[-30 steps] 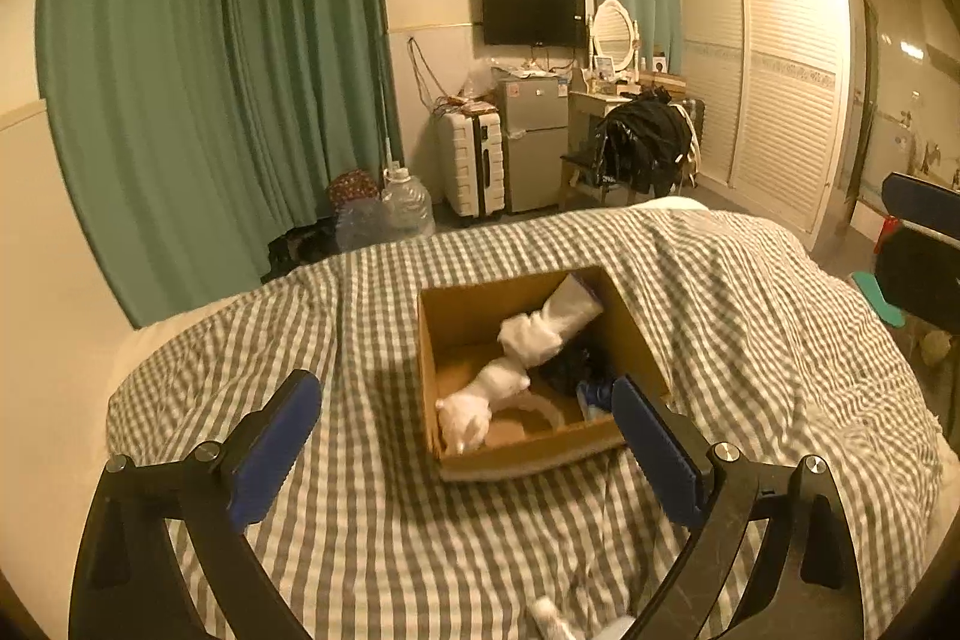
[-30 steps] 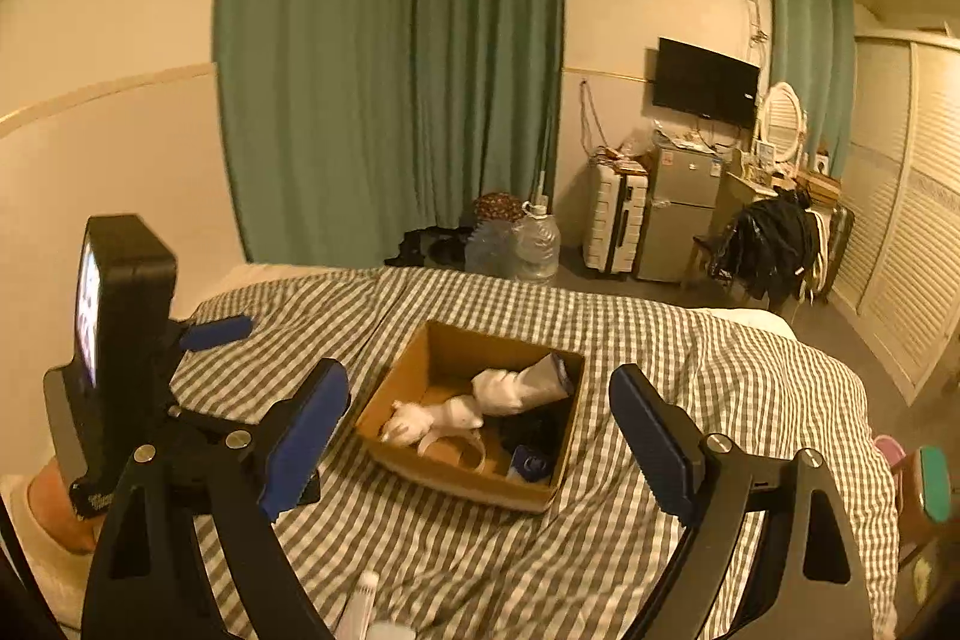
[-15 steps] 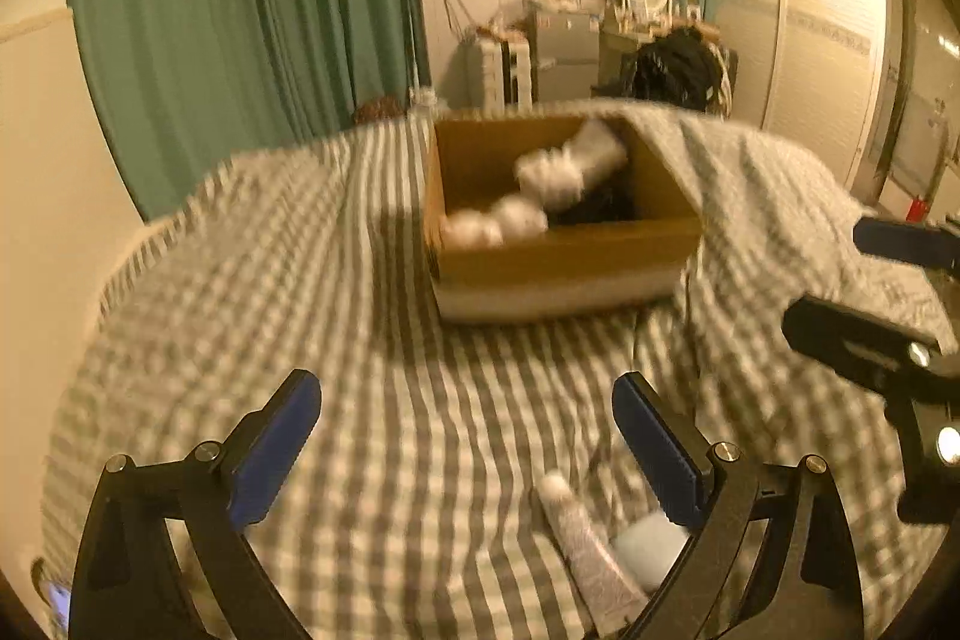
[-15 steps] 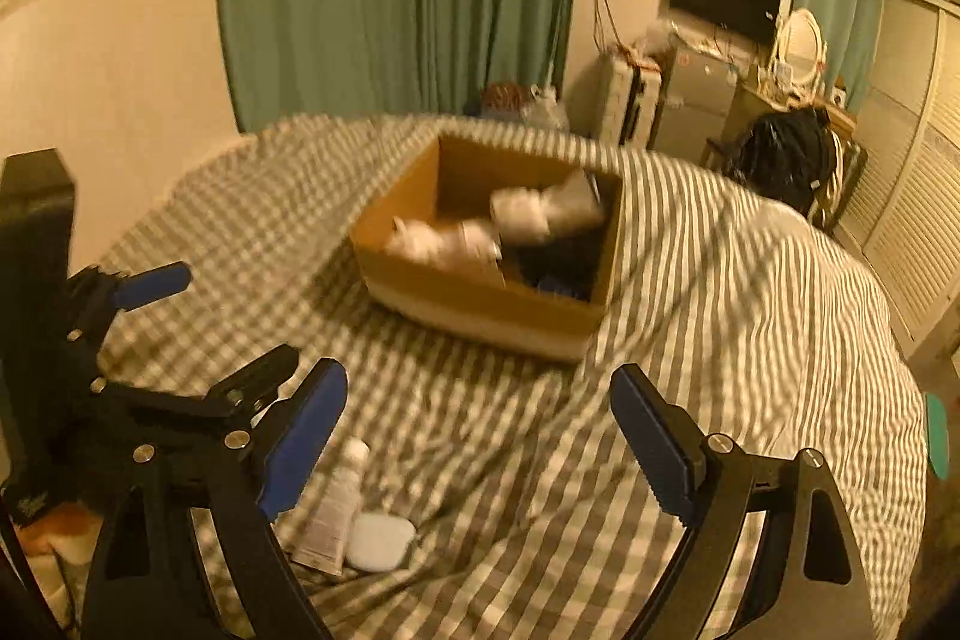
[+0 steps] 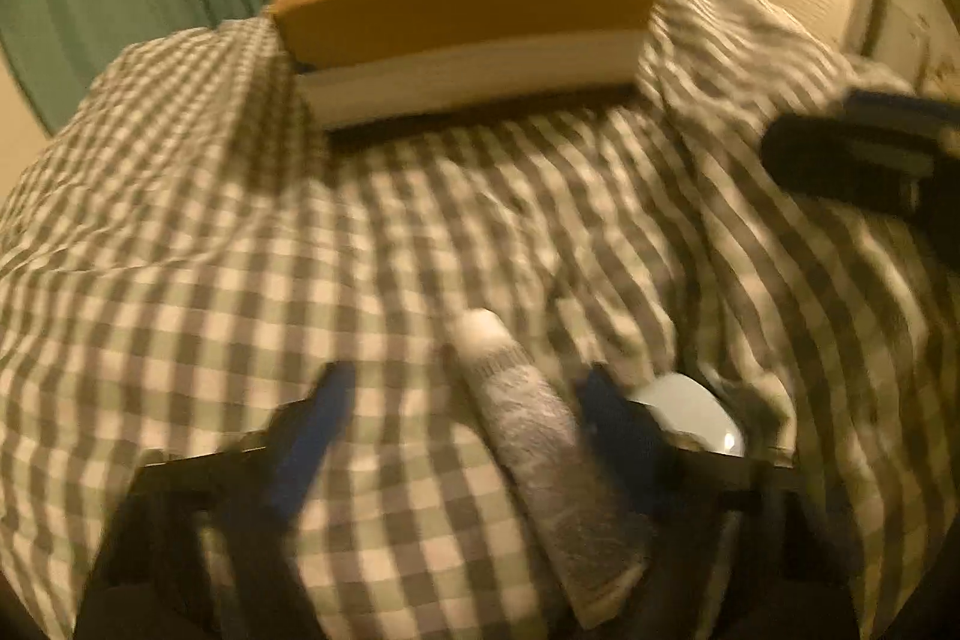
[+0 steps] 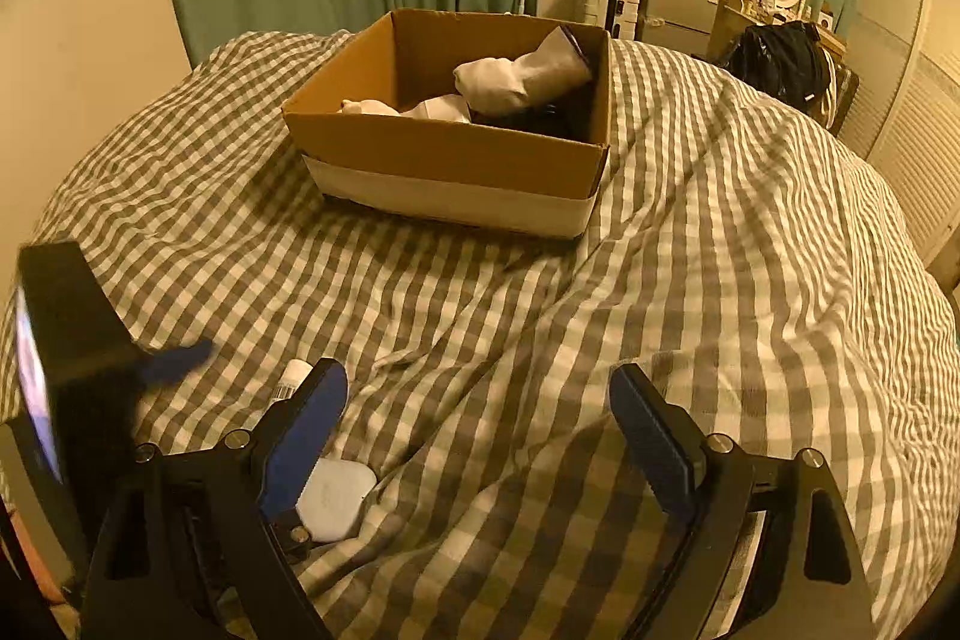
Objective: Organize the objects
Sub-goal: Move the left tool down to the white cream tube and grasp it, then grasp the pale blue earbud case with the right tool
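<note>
Fingers [image 5: 318,424] of the left gripper [image 5: 465,421] spread around the tube [image 5: 540,430]; right gripper [image 6: 480,418] spread, empty.

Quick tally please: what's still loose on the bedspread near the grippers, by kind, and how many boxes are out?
Tubes: 1, the tube, lying between the open left gripper fingers.
White cases: 1, the white case.
Cardboard boxes: 1, the cardboard box, already holding white bundles.
Total: 3.
</note>
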### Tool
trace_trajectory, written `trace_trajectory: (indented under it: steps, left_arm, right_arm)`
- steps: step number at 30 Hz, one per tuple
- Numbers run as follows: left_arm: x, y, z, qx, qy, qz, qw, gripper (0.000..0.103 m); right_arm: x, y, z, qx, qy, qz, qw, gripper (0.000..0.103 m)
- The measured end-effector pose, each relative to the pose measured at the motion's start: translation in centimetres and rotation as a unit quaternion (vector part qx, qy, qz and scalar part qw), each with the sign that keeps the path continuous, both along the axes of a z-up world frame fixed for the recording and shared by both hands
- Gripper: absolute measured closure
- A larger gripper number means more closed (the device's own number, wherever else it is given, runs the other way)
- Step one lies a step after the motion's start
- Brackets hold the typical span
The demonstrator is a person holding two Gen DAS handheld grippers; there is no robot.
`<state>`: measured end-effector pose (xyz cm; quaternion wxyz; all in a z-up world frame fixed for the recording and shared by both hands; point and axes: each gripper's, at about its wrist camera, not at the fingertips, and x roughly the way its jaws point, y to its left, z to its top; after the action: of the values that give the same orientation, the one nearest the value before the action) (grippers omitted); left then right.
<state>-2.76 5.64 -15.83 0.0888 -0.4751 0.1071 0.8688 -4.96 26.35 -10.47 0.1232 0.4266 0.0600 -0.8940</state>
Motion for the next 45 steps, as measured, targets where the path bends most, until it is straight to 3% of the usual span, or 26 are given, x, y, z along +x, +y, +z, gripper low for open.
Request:
trace_trajectory:
  steps: [2, 6, 13, 21, 26, 29, 33, 44, 45]
  left_arm:
    - [0.2, 0.3, -0.4, 0.030, -0.023, -0.023, 0.9990, 0.070]
    - [0.9, 0.2, 0.2, 0.041, -0.022, -0.035, 0.9983, 0.079]
    - [1.6, -2.1, 2.7, 0.081, -0.005, -0.014, 0.9966, 0.080]
    - [2.0, -4.4, 5.2, 0.052, 0.038, 0.019, 0.9977, 0.080]
    - [1.7, -5.5, 5.5, 0.046, 0.045, 0.029, 0.9975, 0.080]
    - [1.7, -5.8, 5.3, 0.045, 0.044, 0.033, 0.9975, 0.080]
    - [1.8, -6.1, 5.4, 0.051, 0.044, 0.035, 0.9971, 0.080]
    - [2.4, -7.5, 5.5, 0.069, 0.044, 0.048, 0.9955, 0.080]
    - [2.5, -7.6, 5.6, 0.071, 0.044, 0.048, 0.9953, 0.080]
  right_arm:
    - [0.1, 0.2, 0.0, -0.005, 0.001, -0.003, 1.000, 0.014]
    - [0.4, 0.5, 0.1, -0.014, -0.001, -0.008, 1.000, 0.014]
    - [0.7, 0.6, 0.0, -0.019, -0.003, -0.012, 1.000, 0.014]
    - [1.3, -2.2, -1.1, -0.002, -0.018, 0.029, 0.999, 0.014]
    - [1.8, -4.4, -2.5, -0.014, -0.050, 0.067, 0.996, 0.014]
    - [1.9, -5.4, -3.8, -0.019, -0.076, 0.085, 0.993, 0.021]
    - [1.9, -6.2, -5.8, 0.007, -0.105, 0.095, 0.990, 0.031]
    - [2.5, -7.2, -7.5, 0.073, -0.125, 0.103, 0.984, 0.032]
    - [2.6, -7.2, -7.4, 0.075, -0.124, 0.103, 0.984, 0.035]
